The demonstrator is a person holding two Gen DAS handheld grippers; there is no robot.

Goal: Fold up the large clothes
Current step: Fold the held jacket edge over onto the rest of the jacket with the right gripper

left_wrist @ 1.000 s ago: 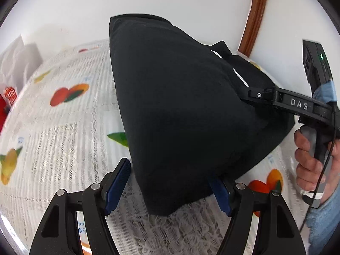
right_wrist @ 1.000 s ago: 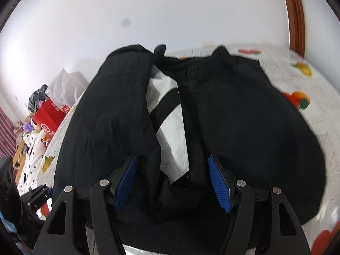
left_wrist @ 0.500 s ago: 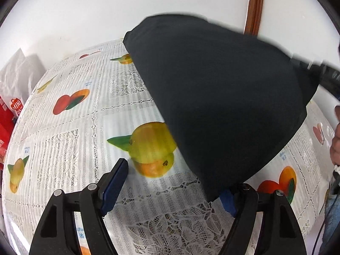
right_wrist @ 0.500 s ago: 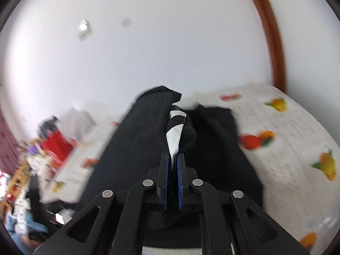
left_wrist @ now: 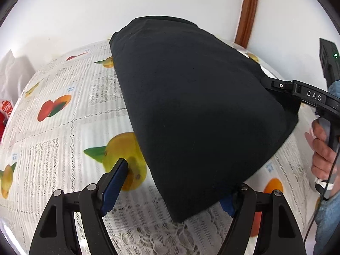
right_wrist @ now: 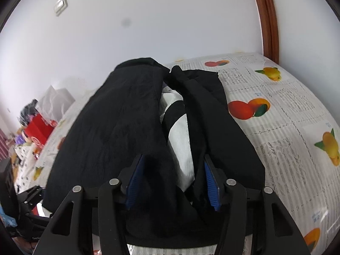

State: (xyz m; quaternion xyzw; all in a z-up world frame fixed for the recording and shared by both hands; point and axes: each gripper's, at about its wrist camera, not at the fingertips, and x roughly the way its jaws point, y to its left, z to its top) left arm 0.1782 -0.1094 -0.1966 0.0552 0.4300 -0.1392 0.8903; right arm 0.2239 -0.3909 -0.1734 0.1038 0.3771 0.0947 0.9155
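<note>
A large black garment [left_wrist: 197,110] with a white and black printed panel [right_wrist: 180,136] lies folded on the fruit-print tablecloth [left_wrist: 59,127]. My left gripper [left_wrist: 172,184] is open, its blue pads [left_wrist: 112,184] wide apart, with the garment's near corner lying between them. My right gripper [right_wrist: 172,180] is open, its jaws spread over the bunched cloth, which lies between the pads [right_wrist: 209,182]. The right gripper also shows in the left wrist view [left_wrist: 276,85] at the garment's right edge, held by a hand [left_wrist: 323,148].
A white wall stands behind the table, with a brown wooden door frame [left_wrist: 247,10] at the right. A red box [right_wrist: 39,127], white bags [right_wrist: 56,97] and clutter sit beyond the table's left end. Bare tablecloth [right_wrist: 297,127] lies right of the garment.
My right gripper, shut on the cloth half a second ago, has opened and the garment has dropped back onto the table. The left gripper stays open.
</note>
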